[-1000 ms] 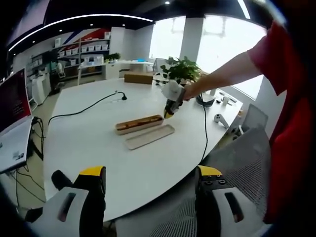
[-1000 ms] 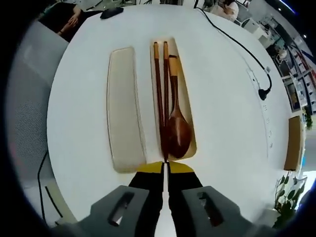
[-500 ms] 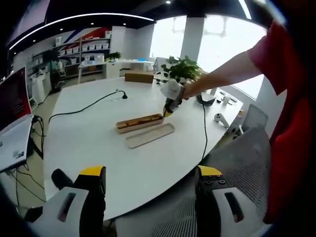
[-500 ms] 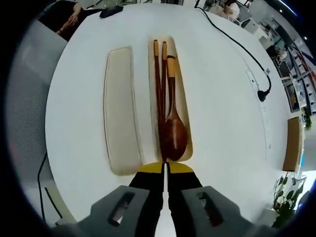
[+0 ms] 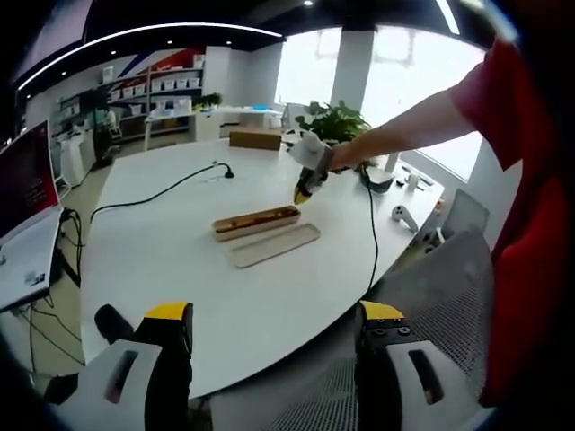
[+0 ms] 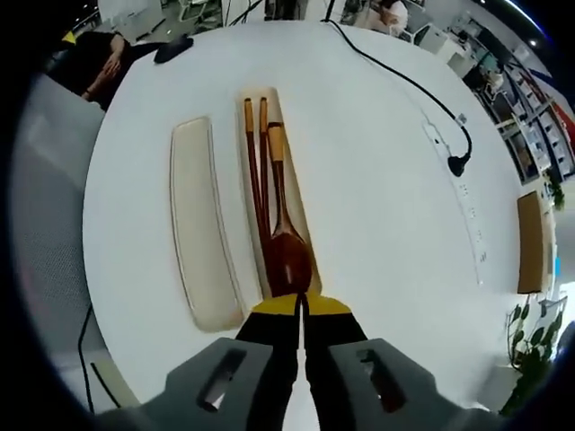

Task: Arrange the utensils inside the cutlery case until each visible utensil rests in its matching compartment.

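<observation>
The wooden cutlery case [image 6: 302,212] lies open on the white round table [image 6: 386,206]. Inside it, two dark chopsticks [image 6: 255,175] lie side by side, left of a wooden spoon [image 6: 287,257] whose bowl points toward me. The pale lid [image 6: 201,235] lies flat beside the case on its left. My right gripper [image 6: 301,306] hangs shut just above the case's near end, nothing between its jaws. In the left gripper view, the case [image 5: 256,222] and lid [image 5: 272,246] sit mid-table, with the right gripper [image 5: 304,191] held over the case's right end. My left gripper [image 5: 274,316] stands open near the table's edge.
A black cable [image 6: 404,83] runs across the table to a plug. A cardboard box [image 5: 253,139] and a plant [image 5: 334,121] stand at the far side. A grey mesh chair [image 5: 440,278] is close on the right, a laptop [image 5: 22,224] on the left.
My right gripper has lifted and drawn back a little from the case's end, still shut. The utensils, case and lid have not moved. The left gripper stays put.
</observation>
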{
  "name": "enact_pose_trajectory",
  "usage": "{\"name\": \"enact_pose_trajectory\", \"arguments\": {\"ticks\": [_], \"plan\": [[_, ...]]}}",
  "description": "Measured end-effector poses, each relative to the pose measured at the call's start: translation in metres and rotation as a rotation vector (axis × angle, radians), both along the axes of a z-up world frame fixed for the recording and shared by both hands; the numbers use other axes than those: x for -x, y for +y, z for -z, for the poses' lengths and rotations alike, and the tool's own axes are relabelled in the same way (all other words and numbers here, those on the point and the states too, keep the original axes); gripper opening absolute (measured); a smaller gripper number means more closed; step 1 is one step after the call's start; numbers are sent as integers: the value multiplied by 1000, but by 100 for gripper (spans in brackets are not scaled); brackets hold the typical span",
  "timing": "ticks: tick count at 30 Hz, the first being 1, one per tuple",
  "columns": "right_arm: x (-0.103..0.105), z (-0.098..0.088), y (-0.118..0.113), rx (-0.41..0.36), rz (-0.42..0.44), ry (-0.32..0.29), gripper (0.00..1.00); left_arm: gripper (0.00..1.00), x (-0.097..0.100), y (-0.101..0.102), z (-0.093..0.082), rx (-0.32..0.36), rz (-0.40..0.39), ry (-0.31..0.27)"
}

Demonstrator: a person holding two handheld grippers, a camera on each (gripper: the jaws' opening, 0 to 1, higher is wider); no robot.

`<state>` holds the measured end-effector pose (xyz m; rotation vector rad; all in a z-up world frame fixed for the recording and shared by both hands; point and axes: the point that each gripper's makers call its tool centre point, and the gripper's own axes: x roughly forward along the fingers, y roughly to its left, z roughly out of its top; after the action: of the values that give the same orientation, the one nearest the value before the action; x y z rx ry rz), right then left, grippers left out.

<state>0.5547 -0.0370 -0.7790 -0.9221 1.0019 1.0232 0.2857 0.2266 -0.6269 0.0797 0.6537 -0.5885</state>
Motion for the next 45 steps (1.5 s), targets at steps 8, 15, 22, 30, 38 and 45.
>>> {"name": "enact_pose_trajectory", "arguments": {"ticks": [8, 15, 22, 30, 38, 45], "plan": [[5, -1, 6, -42, 54, 1, 0, 76, -5, -3, -6, 30, 0, -18], [17, -7, 9, -123, 162, -19, 5, 78, -18, -3, -21, 69, 13, -65], [31, -21, 15, -201, 225, -36, 10, 78, -21, -5, -21, 73, 31, -79], [47, -44, 20, -320, 314, -75, 23, 84, -42, -6, -34, 73, 72, -143], [59, -76, 10, -415, 383, -167, 41, 84, -60, -10, -27, 83, 124, -160], [71, -96, -1, -475, 427, -249, 50, 87, -70, -13, -10, 95, 165, -179]]}}
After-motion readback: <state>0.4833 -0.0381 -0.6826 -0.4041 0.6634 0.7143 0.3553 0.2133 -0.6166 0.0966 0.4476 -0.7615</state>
